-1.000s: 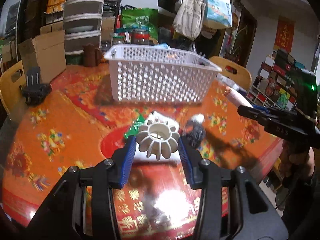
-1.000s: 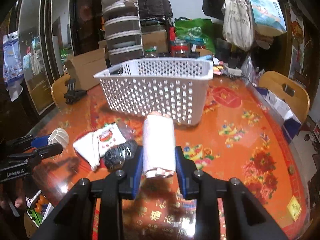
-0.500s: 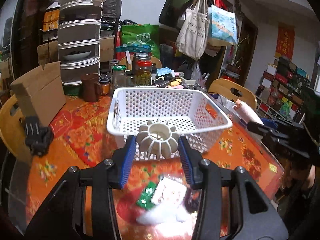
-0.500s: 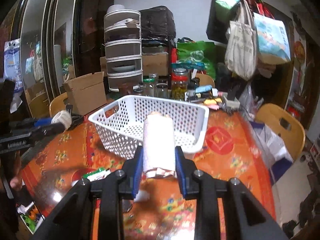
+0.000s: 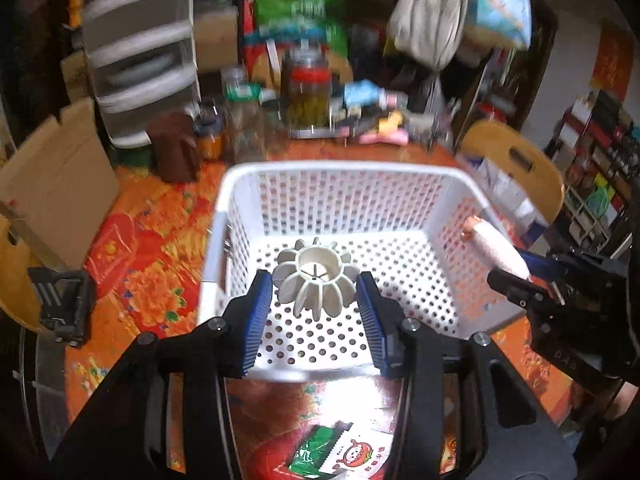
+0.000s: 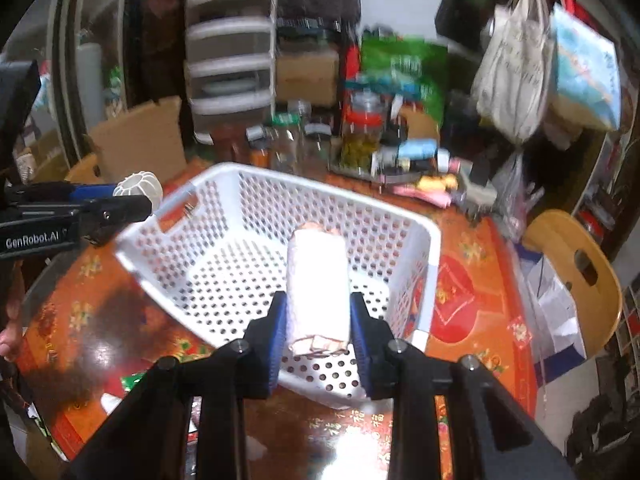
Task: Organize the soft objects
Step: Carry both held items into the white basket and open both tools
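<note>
Left tool (image 5: 316, 294), blue pads pinching a cream ribbed, flower-shaped soft ring (image 5: 315, 278) from both sides, held above the interior of the white perforated plastic basket (image 5: 240, 184). Right tool (image 6: 318, 322), pads pressed against a white rolled cloth cylinder with pinkish ends (image 6: 317, 284), which stands lengthwise between them, also over the basket's open top; in the left wrist view this roll appears at the basket's right wall. The basket rests on the round counter (image 5: 152, 232) covered in an orange-red floral cloth. Nearer than the basket, on the counter, lies a green-and-white printed packet (image 5: 332, 452). Beyond the basket stand glass jars (image 6: 362, 132), a grey stacked drawer unit (image 6: 232, 48) and a cardboard box (image 5: 52, 184); background blurred.
</note>
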{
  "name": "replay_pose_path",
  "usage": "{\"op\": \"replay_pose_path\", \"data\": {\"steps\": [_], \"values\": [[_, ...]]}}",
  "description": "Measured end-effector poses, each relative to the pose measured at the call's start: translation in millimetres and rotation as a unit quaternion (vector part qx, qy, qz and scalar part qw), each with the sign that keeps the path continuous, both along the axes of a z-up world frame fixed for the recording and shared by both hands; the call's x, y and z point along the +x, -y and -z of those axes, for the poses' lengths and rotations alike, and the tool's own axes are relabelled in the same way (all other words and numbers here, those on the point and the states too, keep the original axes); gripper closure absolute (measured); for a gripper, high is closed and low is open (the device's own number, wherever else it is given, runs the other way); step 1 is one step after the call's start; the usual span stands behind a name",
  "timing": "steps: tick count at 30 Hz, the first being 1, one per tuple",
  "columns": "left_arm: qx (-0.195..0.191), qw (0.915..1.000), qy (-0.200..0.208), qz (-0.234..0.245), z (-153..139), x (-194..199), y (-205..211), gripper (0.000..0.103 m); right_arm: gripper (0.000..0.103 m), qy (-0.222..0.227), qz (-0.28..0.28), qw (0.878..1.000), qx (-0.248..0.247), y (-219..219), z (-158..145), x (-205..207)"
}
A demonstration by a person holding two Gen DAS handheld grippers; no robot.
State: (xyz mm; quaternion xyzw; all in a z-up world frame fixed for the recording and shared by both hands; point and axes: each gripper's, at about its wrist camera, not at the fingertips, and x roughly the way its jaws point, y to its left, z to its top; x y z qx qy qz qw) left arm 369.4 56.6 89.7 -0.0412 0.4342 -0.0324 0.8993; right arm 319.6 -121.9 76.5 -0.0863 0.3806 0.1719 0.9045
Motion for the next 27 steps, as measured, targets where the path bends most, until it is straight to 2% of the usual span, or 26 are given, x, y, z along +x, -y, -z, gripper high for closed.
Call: {"op": "replay_pose_path", "data": {"steps": [2,6,12,18,20,24,25,27], "values": [[0.004,0.9989,-0.047,0.002,19.7,20.9,4.8,0.062,0.074,-0.043,0.000,0.999,0.003,-1.1,11.5,19.4],[0.020,0.9964,-0.083,-0.004,43.5,42.2,10.5,0.062,0.074,-0.107,0.013,0.994,-0.026,-7.1,33.6,47.5],[0.023,0.9940,-0.107,0.008,64.7,53.9,17.6,0.062,0.074,-0.124,0.005,0.990,-0.071,-21.7,46.6,60.3],[0.014,0.9941,-0.107,0.009,72.1,52.4,17.2,0.062,0.074,-0.120,0.002,0.987,-0.107,-32.4,52.3,61.8],[0.010,0.9946,-0.103,0.008,71.3,52.4,15.6,0.061,0.074,-0.121,0.004,0.987,-0.105,-32.8,52.5,62.6],[0.002,0.9965,-0.083,0.008,63.7,48.2,12.7,0.038,0.071,-0.110,0.006,0.989,-0.098,-31.5,47.1,63.1],[0.001,0.9971,-0.076,0.008,60.5,45.8,12.1,0.035,0.067,-0.107,0.004,0.990,-0.094,-31.4,44.7,62.2],[-0.012,0.9982,-0.058,0.010,50.4,38.1,9.7,0.032,0.049,-0.095,-0.002,0.992,-0.083,-30.1,37.8,57.9]]}}
